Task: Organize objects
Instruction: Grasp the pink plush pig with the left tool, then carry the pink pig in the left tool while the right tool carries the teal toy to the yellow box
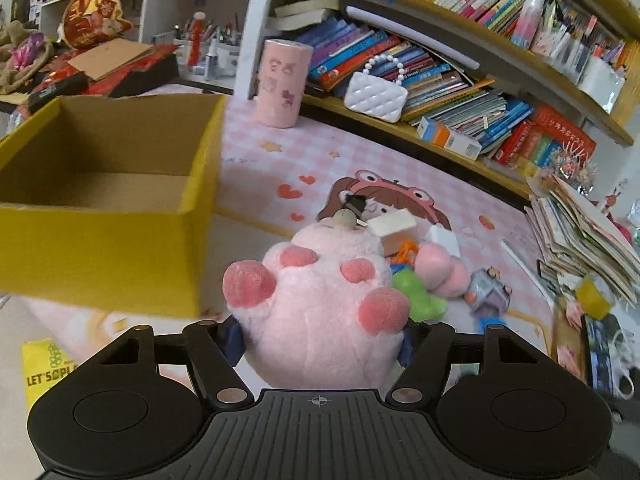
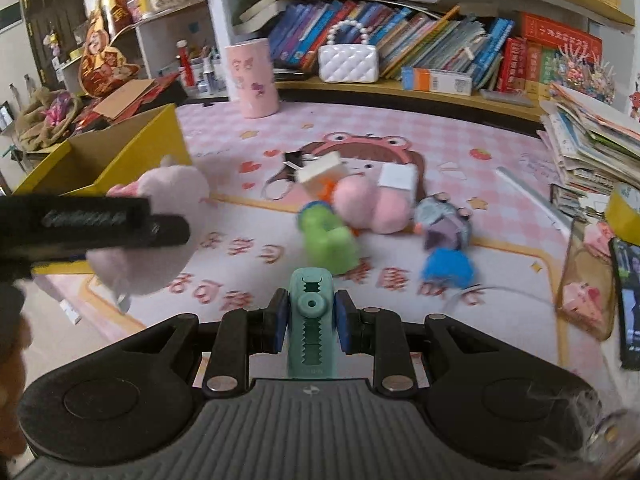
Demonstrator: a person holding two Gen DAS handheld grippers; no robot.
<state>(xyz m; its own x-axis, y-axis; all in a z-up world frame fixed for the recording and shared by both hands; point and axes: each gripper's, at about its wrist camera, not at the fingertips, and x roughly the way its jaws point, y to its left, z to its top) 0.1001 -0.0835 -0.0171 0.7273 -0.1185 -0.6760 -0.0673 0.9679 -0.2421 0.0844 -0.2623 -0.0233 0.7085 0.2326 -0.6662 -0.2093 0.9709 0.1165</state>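
A pink plush paw [image 1: 320,304] with darker pink pads fills the space between my left gripper's [image 1: 320,340] blue pads, which press on its sides; it hangs beside the open yellow cardboard box [image 1: 100,240]. The right wrist view shows the same plush [image 2: 160,216] under a black finger [image 2: 120,220], next to the box [image 2: 132,148]. My right gripper [image 2: 312,322] is shut on a teal toothed clip [image 2: 311,304]. On the pink mat lies a pile of toys: a green one [image 2: 328,236], a pink plush [image 2: 372,204], a grey-blue doll [image 2: 444,228].
A pink cylinder [image 1: 282,82] and a white quilted bag [image 1: 376,96] stand at the foot of a full bookshelf [image 1: 460,60]. A leaning stack of papers [image 2: 592,144] sits at the right. Cluttered shelves rise behind the box.
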